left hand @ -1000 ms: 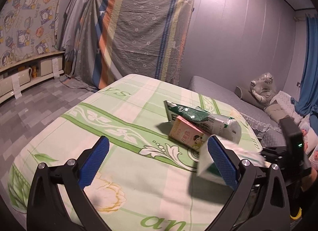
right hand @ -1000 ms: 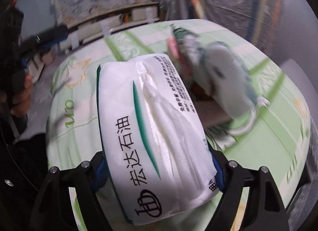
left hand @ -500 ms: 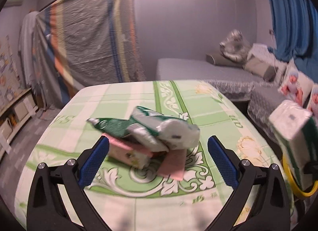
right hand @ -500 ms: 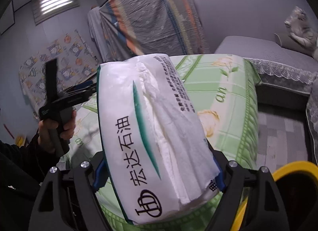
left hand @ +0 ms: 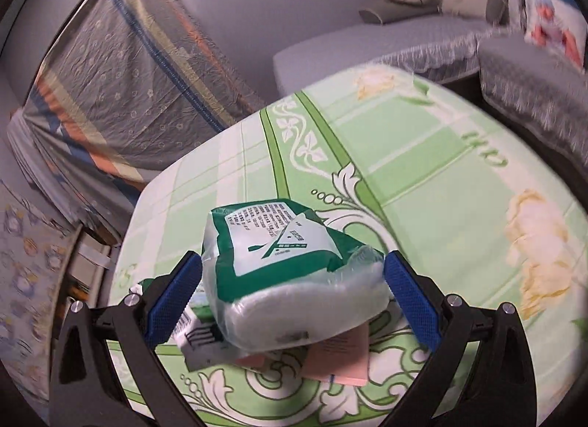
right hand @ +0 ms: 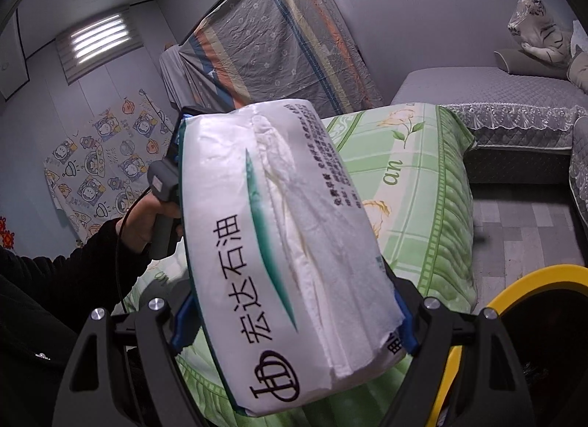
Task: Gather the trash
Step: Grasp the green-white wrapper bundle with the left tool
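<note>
Right gripper: clenched across the near end of a white tissue pack with a green stripe and black lettering, blue pads pressed into both sides; pads mostly hidden behind the pack. Pack held off the table, tilted, filling the middle of the right wrist view and hiding the table's near part. To the right and low, yellow rim of a bin, cut off by the picture edge, inside dark and hard to make out. To the left, a hand in a dark sleeve around a grey handle, the rest of that tool hidden behind the pack.

Left gripper: blue pads on either side of a green-and-white tissue pack; contact of pads with wrapper unclear, grip impossible to tell. Pack lying on top of a small pile on the green flowered tablecloth. Beneath it, partly hidden: a pink paper and a white wrapper with a barcode. Farther off, grey sofa, blurred, and striped sheet.
</note>
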A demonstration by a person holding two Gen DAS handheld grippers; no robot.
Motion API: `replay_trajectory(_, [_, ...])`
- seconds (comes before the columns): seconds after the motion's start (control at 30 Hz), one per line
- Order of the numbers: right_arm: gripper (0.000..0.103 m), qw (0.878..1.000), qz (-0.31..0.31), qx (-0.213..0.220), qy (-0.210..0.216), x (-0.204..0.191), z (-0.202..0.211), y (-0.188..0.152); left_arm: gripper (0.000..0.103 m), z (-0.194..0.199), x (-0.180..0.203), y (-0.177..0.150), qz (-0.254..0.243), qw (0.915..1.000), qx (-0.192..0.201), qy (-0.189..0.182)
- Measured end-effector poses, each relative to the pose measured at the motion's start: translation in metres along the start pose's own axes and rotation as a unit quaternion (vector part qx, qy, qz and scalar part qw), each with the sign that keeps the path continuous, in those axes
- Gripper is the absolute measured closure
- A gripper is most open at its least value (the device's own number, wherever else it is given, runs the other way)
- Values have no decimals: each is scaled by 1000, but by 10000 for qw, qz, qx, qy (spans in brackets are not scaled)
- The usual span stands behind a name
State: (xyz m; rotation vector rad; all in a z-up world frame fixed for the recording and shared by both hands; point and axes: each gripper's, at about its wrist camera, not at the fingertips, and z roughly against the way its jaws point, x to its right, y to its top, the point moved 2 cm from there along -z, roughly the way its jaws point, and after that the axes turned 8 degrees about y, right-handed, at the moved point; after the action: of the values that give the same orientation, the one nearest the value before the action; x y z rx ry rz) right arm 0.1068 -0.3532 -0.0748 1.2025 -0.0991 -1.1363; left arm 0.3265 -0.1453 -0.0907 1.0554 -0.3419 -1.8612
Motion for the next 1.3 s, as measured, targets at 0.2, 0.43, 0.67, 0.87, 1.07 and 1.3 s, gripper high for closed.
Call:
replay_trajectory(0.2, [25,9999,-34,116,66,-1,3,1,22,-18,11,-1,-410,9982,-267,356])
replay_trajectory(0.43, [25,9997,-89,211,80,-7,6,2,54,-21,16,-1,-636,9961,-245,559])
replay_trajectory(0.67, [25,9997,-136,222,22,-13,6,3,73,3,-3,-1,-69,9995,-28,310])
replay_trajectory(0.87, [25,9995,-84,312,52,-27,5,6,74,53,-33,-6,634,9961,595,-179])
replay_trajectory(1.07, [25,9993,-125,312,-187,-45,-2,10,74,101,-62,-26,1175,9859,1078,-510])
replay_trajectory(1.3, [26,9983,-328,371,-305,-53,-5,12,74,145,-79,-48,1543,9756,1339,-809])
